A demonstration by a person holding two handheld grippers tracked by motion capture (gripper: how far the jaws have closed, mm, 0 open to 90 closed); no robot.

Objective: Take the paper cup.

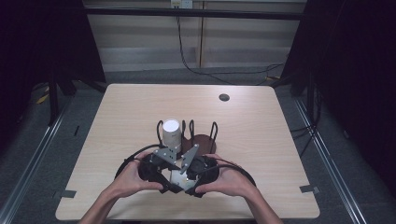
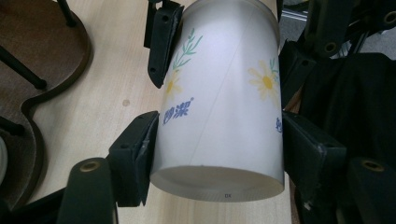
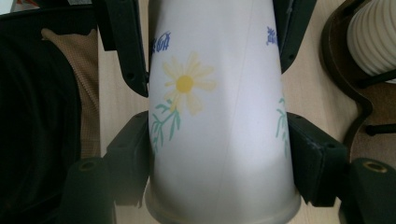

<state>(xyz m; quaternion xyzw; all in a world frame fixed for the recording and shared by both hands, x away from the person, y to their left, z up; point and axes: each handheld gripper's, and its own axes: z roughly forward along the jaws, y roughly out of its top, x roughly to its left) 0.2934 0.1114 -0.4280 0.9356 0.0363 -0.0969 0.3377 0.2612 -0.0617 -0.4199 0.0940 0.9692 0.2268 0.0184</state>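
**Both grippers clamped on one paper cup, near edge of table**

High view: the white paper cup printed with yellow daisies, green stems and blue lettering (image 1: 178,178) sits low at table centre, roughly 6 o'clock from the dark brown wooden cup rack with black wire posts (image 1: 201,140). The cup is mostly hidden there by the two tools, so its exact pose on the light wood table (image 1: 261,140) is hard to read; probably lying over or tilted.

Left gripper (image 1: 161,170): comes in from 8 o'clock. In the left gripper view its black pads press both sides of the cup (image 2: 219,102), near the base end. Jaws part-closed, as narrow as the cup wall allows.

Right gripper (image 1: 196,172): comes in from 4 o'clock. In the right gripper view its jaws pinch the same cup (image 3: 219,116) on both flanks, fully squeezed in on it. The other tool's jaws show farther up the cup at 12 o'clock.

A second cup, white and ribbed (image 1: 171,132), stands upright in the rack at 12 o'clock of the held cup, well apart from the grippers.
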